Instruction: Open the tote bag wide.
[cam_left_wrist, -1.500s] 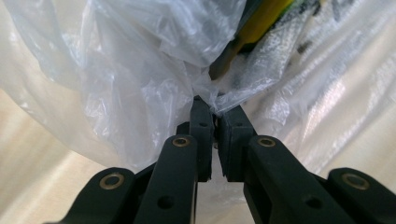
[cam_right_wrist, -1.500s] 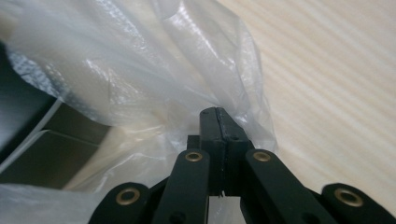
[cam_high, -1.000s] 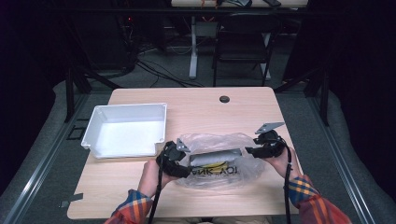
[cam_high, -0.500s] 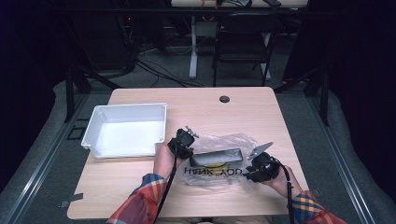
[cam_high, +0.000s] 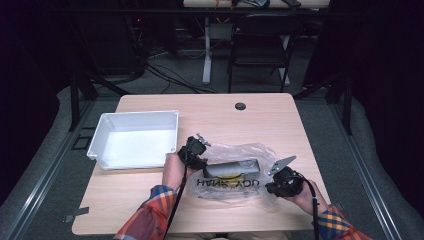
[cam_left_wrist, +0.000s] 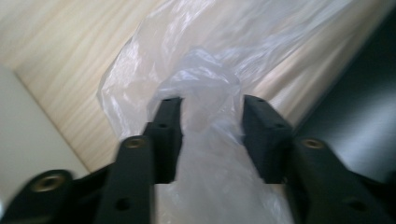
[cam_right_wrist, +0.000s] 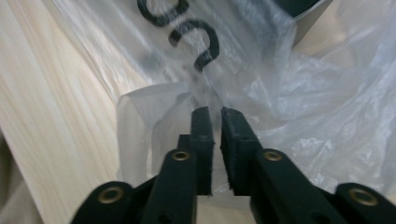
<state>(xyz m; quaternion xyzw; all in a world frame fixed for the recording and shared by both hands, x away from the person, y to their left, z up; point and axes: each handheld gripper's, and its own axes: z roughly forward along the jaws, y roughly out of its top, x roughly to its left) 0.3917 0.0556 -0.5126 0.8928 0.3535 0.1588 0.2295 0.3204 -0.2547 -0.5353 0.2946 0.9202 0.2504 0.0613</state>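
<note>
A light wooden table (cam_high: 150, 200) with rounded corners stands on grey carpet in a dim room, a dark folding chair (cam_high: 260, 45) and a white-legged desk behind it, cables trailing across the floor. On the tabletop a small black round cap (cam_high: 240, 106) sits near the far edge, and an empty white bin (cam_high: 135, 140) rests at the left. Just beside the bin, toward the near edge, lies a crumpled clear plastic bag (cam_high: 235, 175) printed with black lettering, a dark grey box-like object visible inside it. A person in plaid sleeves works the bag from both ends. The left gripper (cam_left_wrist: 210, 116) is at the bag's end nearest the bin, its jaws spread apart with a bunched fold of film standing between them, not pinched. The right gripper (cam_right_wrist: 215, 112) is at the bag's other end, jaws drawn nearly together, clamping a thin flap of the bag's edge just above the wood.
</note>
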